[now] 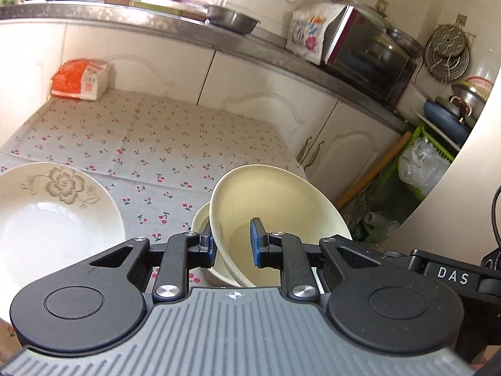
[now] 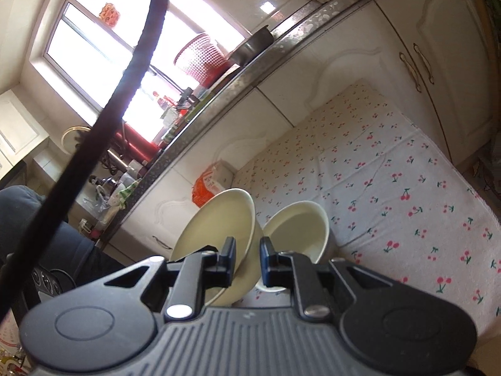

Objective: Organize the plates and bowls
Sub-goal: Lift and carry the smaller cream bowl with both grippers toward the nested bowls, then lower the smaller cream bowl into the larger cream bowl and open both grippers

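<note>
Cherry-print cloth covers the bench. Orange-and-white packet at its far left corner, against white cabinet doors. Stone counter above carries a steel basin, red mesh basket and a microwave under a floral cover. Green crate on the floor past the bench's right edge.

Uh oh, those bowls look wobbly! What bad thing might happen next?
1. The left gripper pinches just the rim of the tilted cream bowl; it might slip and knock the smaller cream bowl beneath it.
2. The right gripper also holds a tilted bowl by its rim; it may clink against the upright bowl beside it.
3. The white flowered plate sits close by and could get bumped.
</note>
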`<state>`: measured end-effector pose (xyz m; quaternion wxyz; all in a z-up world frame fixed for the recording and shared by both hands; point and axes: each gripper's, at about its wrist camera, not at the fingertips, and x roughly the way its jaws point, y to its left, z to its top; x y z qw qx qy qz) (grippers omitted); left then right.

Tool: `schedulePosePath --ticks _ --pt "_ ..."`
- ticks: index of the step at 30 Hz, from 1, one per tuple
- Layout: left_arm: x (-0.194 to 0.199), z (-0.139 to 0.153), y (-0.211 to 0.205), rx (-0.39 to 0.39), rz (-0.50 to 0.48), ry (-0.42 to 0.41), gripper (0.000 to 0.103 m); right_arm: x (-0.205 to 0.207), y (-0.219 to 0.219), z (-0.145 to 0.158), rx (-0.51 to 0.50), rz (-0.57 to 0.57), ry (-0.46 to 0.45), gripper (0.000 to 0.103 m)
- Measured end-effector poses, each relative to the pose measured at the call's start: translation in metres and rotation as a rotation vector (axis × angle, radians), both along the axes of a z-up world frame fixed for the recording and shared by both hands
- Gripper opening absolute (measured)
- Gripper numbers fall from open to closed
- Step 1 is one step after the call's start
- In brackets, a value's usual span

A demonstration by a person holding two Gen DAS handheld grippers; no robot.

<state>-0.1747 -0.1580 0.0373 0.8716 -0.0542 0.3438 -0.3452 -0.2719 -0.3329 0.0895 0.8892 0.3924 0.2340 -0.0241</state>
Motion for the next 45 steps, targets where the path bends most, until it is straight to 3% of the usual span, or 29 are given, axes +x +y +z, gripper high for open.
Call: schedulePosePath --ticks 17,28,34,38,40,42,45 --pt "0.042 -0.038 -0.034 0.071 0.0 0.065 0.02 0.034 -0.022 -0.035 0.004 -0.051 0.068 0.014" --pt "0.041 -0.04 -0.036 0.085 -0.006 0.053 0.02 0.034 -0.021 -0.038 0.008 -0.032 0.082 0.016" --pt "0.036 -0.037 -0.036 0.09 -0.005 0.038 0.026 0.033 -0.018 -0.04 0.018 -0.03 0.085 0.018" --pt "0.033 -0.035 -0.033 0.088 -0.004 0.031 0.032 0.031 -0.018 -0.039 0.027 -0.037 0.085 0.021" --pt "0.032 -0.033 -0.031 0.084 -0.007 0.028 0.038 0.028 -0.018 -0.037 0.027 -0.042 0.078 0.027" --pt "0.029 -0.031 -0.029 0.083 -0.005 0.018 0.058 0.026 -0.017 -0.034 0.02 -0.048 0.073 0.043" --pt "0.027 -0.027 -0.024 0.085 0.002 0.004 0.068 0.022 -0.016 -0.03 0.006 -0.055 0.066 0.045"
